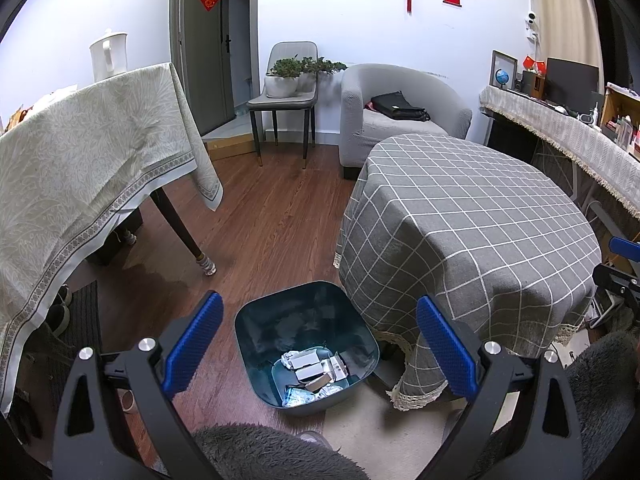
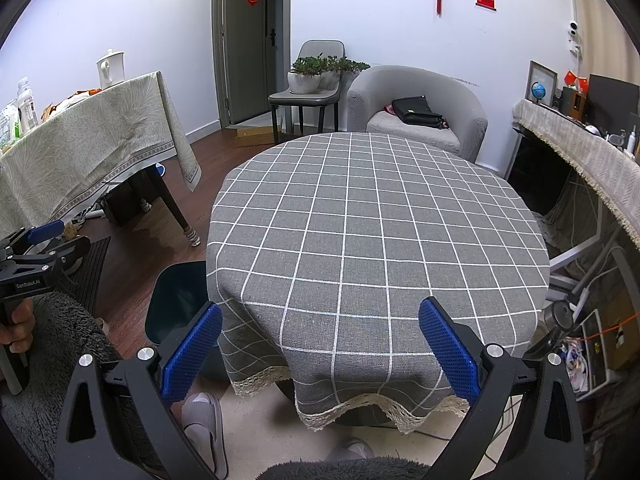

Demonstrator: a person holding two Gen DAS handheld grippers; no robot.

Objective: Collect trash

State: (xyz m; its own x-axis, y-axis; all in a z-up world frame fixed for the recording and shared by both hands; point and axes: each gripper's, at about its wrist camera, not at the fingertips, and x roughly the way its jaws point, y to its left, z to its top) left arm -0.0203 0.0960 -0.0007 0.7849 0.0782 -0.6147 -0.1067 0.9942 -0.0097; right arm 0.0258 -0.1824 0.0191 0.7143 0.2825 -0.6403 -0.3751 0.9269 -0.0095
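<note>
The left hand-held gripper point(image 1: 318, 344) is held above the floor with its blue pads spread wide apart and nothing between them. Framed between those pads is the dark teal trash bin point(image 1: 306, 354), seen from above, its open mouth turned up toward the camera and tilted slightly toward 11 o'clock. The bin's mouth is roughly square with rounded corners, so no clear long axis can be made out. At its bottom the trash point(image 1: 314, 376) is gathered: crumpled foil wrappers and small white cartons, piled toward the 5 o'clock corner. The bin is stood on the wooden floor point(image 1: 264, 216), just beside the round table point(image 2: 376, 224) draped in a grey checked cloth, whose lace hem hangs at the bin's 3 o'clock side. The right hand-held gripper point(image 2: 320, 350) is likewise held spread apart and empty, over the table's near edge. Grey fleece-clad knees point(image 1: 264, 452) are seen at 6 o'clock. An armchair point(image 2: 416, 104) carrying a black bag point(image 2: 416, 111) is stood at 12 o'clock beyond the table.
</note>
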